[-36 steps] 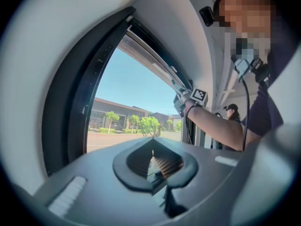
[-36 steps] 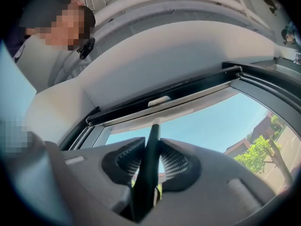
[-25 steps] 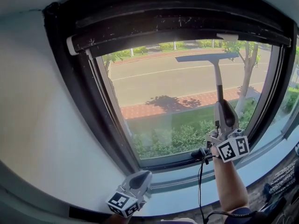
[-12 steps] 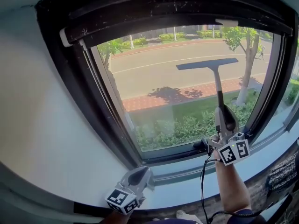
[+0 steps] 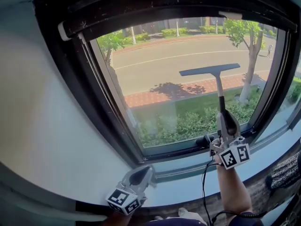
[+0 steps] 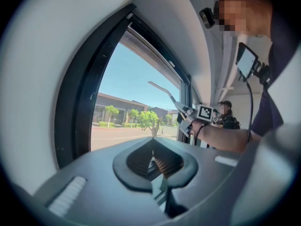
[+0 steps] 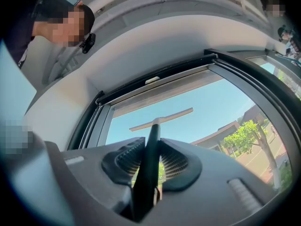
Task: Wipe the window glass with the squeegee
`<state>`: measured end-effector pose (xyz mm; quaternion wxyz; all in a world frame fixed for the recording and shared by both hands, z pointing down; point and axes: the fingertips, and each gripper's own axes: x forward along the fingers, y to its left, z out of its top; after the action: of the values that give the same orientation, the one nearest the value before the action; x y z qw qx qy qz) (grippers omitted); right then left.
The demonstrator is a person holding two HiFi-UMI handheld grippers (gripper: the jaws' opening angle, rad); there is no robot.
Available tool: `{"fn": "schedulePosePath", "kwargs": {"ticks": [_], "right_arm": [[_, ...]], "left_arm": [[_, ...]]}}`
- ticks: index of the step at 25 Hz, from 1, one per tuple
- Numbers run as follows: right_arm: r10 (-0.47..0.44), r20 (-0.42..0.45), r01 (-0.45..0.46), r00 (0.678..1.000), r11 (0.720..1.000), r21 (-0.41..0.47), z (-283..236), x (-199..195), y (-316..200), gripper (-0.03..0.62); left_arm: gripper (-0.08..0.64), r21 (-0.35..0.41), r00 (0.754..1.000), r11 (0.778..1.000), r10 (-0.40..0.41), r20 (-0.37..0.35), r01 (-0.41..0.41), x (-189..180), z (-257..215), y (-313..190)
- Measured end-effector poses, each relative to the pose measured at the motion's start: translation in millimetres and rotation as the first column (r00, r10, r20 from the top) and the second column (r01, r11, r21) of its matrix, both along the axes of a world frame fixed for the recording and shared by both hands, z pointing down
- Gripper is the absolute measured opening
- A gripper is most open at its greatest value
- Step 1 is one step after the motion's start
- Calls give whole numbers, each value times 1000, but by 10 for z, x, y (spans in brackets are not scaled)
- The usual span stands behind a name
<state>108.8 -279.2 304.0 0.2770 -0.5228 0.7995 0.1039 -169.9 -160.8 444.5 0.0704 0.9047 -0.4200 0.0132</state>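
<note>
Against the window glass (image 5: 160, 88), about halfway down the pane, the squeegee (image 5: 219, 93) sits level, its handle clamped in my right gripper (image 5: 226, 121). My left gripper (image 5: 141, 177) hangs closed and empty by the sill (image 5: 188, 173). I judge this mid-stroke; next, a straight downward pull with even pressure.

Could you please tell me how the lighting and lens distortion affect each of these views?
Head view: strong fisheye bends the window frame, and the squeegee shows dark against the sunlit street. Right gripper view: bright sky backlights the squeegee; the near fingers are soft. Left gripper view: fingers blurred, corners black.
</note>
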Motion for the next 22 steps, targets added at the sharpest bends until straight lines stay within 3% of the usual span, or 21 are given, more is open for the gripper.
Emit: {"fn": "schedulePosePath", "kwargs": {"ticks": [22], "right_arm": [[-12, -17, 8, 1000, 986, -168, 1022, 0, 132, 103]], "left_arm": [[5, -14, 1000, 1000, 4, 14, -4, 175, 54, 111]]}}
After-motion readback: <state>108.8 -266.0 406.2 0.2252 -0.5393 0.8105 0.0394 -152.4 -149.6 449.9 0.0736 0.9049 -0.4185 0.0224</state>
